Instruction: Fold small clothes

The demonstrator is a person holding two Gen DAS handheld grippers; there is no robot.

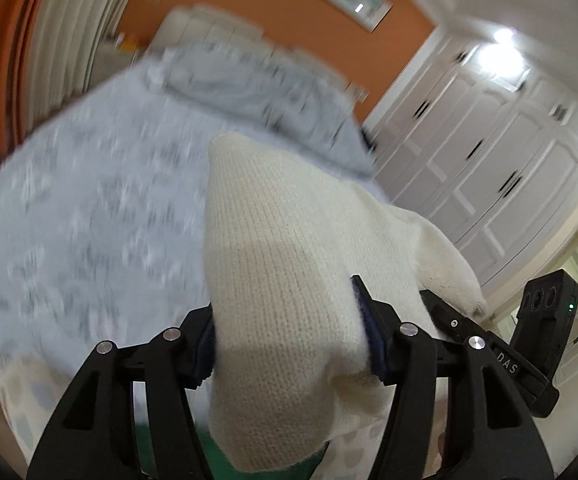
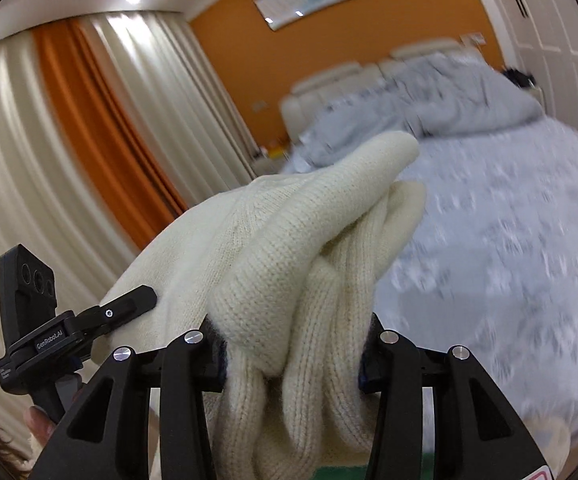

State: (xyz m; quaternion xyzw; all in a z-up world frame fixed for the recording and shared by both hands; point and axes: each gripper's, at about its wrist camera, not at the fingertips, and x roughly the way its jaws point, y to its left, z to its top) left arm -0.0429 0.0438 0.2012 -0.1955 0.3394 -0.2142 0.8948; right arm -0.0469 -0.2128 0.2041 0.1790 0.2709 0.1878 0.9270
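While both grippers held the cream knit garment [image 1: 281, 264] aloft above the grey patterned bed [image 1: 73, 208], the left gripper [image 1: 289, 344] was clamped on a broad flat fold of it, and the right gripper [image 2: 293, 352] was closed on a thick bunch of ribbed layers [image 2: 329, 300]. In each wrist view the other gripper showed at the garment's far edge, so the piece hung stretched between the two, clear of the bed rather than resting on it. Background blur suggested the tools were in motion. To do this step well, I judged, the two grips should be kept level and taut enough to let the knit hang straight, then lowered together onto the bed so that no crease is trapped; the bunched right side probably needs smoothing before any fold is pressed. Soft, stretchy knit may sag or slip from the pads if pulled unevenly. No basket, box or drawer for clothes was visible near the bed; the white wardrobe [image 1: 489, 152] beyond it stood with doors shut, its contents unseen.
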